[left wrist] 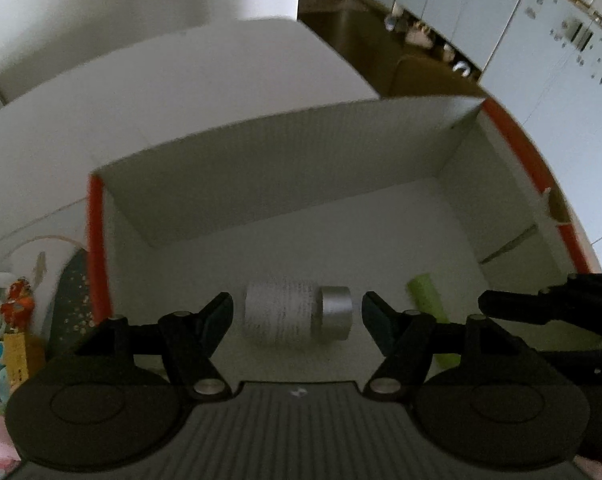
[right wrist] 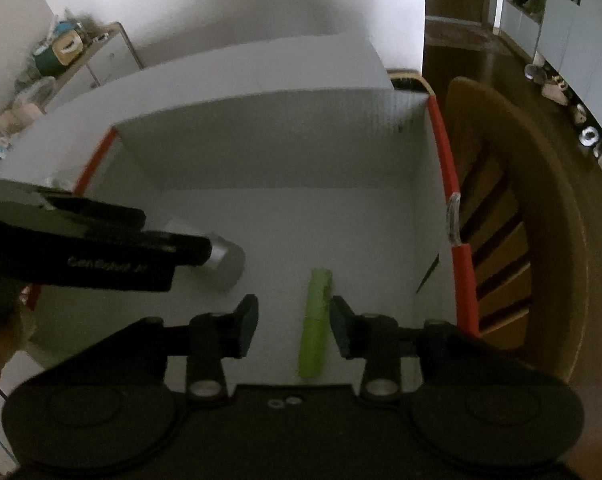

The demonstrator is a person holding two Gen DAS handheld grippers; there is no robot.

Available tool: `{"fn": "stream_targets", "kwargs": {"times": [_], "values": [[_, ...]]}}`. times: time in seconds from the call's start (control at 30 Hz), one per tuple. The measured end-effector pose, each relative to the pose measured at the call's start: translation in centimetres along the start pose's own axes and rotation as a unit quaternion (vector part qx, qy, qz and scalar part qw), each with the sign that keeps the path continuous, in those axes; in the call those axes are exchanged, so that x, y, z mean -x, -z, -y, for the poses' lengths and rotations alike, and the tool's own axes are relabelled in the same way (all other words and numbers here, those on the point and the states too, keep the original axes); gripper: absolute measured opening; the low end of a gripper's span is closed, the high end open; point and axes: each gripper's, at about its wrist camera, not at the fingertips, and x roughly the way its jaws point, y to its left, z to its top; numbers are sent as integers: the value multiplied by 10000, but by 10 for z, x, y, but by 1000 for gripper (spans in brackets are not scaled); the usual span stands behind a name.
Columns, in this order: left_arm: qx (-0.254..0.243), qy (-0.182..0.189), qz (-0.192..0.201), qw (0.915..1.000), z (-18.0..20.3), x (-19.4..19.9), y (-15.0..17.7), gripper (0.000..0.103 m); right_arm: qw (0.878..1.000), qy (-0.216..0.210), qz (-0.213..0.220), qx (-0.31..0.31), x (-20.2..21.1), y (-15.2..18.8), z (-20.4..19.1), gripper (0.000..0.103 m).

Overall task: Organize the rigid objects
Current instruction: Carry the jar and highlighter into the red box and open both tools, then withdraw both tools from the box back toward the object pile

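A white cardboard box (left wrist: 261, 152) with red-taped edges lies open below both grippers. A silver-capped white bottle (left wrist: 297, 314) lies on its side on the box floor. My left gripper (left wrist: 297, 316) is open, its fingers either side of the bottle, apart from it. A lime-green tube (right wrist: 316, 320) lies on the box floor further right; it also shows in the left wrist view (left wrist: 423, 292). My right gripper (right wrist: 294, 330) is open above the tube, which lies near its right finger. The left gripper's body (right wrist: 101, 256) hides part of the bottle (right wrist: 225, 258) in the right wrist view.
Toys and colourful clutter (left wrist: 13, 320) lie left of the box. A wooden chair (right wrist: 513, 216) stands right of the box. A low cabinet (right wrist: 81, 60) with items stands at the far left wall. White cupboards (left wrist: 541, 40) line the far right.
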Motion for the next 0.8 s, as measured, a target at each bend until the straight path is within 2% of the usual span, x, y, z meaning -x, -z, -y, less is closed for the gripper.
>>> {"fn": "stream_targets", "kwargs": {"times": [0.17,0.3,0.47,0.63,0.8], "values": [[-46,92,403,9991,5,24,10,71,9996,-68,254,75,22,7,-4,52],[-124,261,727,9969,8,55,16,71,9989,-139,435,95,38,11,-13,55],[-200,330,1140,9927,4,85,32,71,9974,-222,668,128,54,20,-23,63],[-221,358,1444,9886,-3,106,49,73,9955,-234,885,242,67,29,-38,65],[-159,344,1730,9842,-16,129,72,74,9923,-217,1159,370,78,39,-61,76]]}}
